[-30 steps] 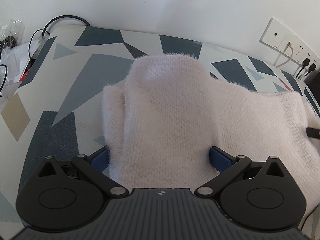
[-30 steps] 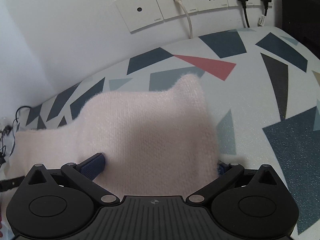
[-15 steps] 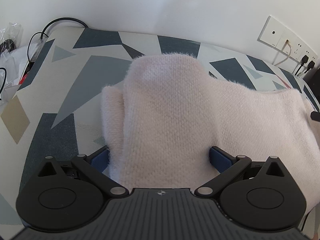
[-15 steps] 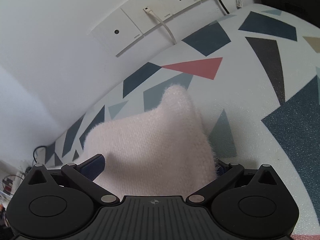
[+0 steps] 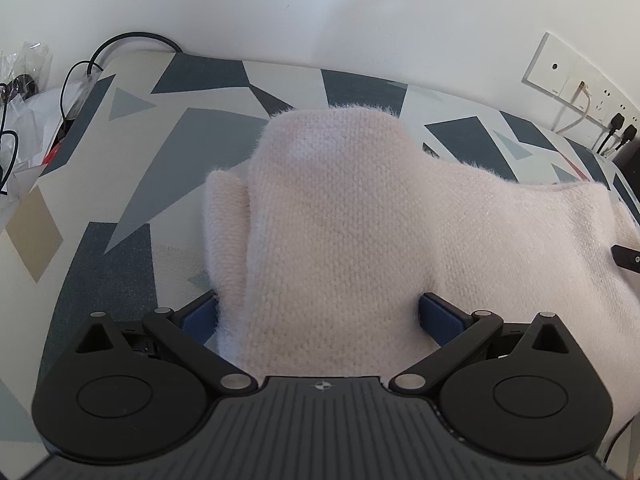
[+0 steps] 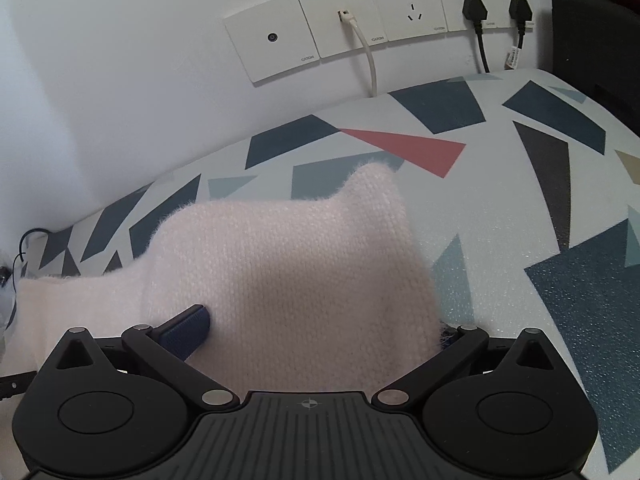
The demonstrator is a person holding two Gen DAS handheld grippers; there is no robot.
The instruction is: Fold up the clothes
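Pale pink knit sweater (image 5: 344,240) bunched between both hand-held grippers' fingers.

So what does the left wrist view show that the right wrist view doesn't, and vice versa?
Only the left wrist view shows the loose black cables and clear plastic bags at the table's far left, plus a second, lower layer of the pink knit.

Only the right wrist view shows the red triangle on the patterned cover and the dark object at the right edge.

Both show the pink sweater draped between the fingers, the wall sockets and the patterned table cover.
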